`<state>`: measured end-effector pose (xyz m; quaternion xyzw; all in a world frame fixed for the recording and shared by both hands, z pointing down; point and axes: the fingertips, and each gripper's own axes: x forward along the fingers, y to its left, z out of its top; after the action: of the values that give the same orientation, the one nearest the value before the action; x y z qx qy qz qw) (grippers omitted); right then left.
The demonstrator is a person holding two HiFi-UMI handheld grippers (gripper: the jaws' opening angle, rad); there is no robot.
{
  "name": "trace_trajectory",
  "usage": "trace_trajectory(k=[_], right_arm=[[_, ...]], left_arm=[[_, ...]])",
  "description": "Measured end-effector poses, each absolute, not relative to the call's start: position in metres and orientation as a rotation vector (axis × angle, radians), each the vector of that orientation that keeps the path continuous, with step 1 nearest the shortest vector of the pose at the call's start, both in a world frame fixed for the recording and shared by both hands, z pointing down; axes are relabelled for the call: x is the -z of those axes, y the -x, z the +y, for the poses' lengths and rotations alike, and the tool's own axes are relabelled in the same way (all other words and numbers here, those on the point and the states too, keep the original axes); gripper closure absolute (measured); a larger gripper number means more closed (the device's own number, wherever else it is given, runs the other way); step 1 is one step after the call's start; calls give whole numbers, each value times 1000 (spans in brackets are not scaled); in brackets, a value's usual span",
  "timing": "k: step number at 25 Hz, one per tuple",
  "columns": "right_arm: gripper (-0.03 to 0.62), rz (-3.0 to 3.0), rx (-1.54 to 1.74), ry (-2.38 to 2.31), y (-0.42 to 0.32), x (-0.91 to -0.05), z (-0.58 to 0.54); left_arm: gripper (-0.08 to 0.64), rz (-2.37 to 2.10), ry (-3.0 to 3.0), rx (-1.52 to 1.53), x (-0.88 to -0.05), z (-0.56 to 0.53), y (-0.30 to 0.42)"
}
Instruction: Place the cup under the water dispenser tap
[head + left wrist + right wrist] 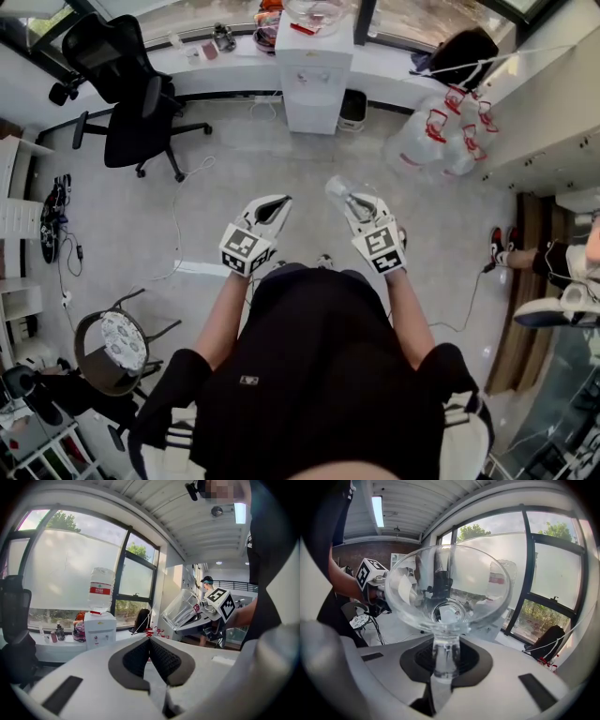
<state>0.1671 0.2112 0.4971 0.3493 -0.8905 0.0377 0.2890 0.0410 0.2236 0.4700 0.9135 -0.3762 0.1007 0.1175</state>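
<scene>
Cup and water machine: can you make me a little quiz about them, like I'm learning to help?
1. True or false: the cup stands under the tap of the water dispenser.
2. Fill the gap: the jaws of the left gripper are ___, with nothing between them.
3. Pick one: what holds the cup? A. the left gripper. B. the right gripper. C. nothing, it stands on the floor.

Key
1. False: the cup is in the air, and the water dispenser is across the room by the window.
2. Shut.
3. B.
</scene>
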Motion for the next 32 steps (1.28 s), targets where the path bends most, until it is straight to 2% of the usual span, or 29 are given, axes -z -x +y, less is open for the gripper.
trace_trajectory(k=[14, 32], right_arm=[[549, -2427, -83, -858, -199, -504, 191], [551, -2364, -124, -928, -185, -512, 135]], left_arm=[[560, -1166, -2625, -333, -479, 224, -78], [560, -1047, -2663, -332, -483, 155, -61]])
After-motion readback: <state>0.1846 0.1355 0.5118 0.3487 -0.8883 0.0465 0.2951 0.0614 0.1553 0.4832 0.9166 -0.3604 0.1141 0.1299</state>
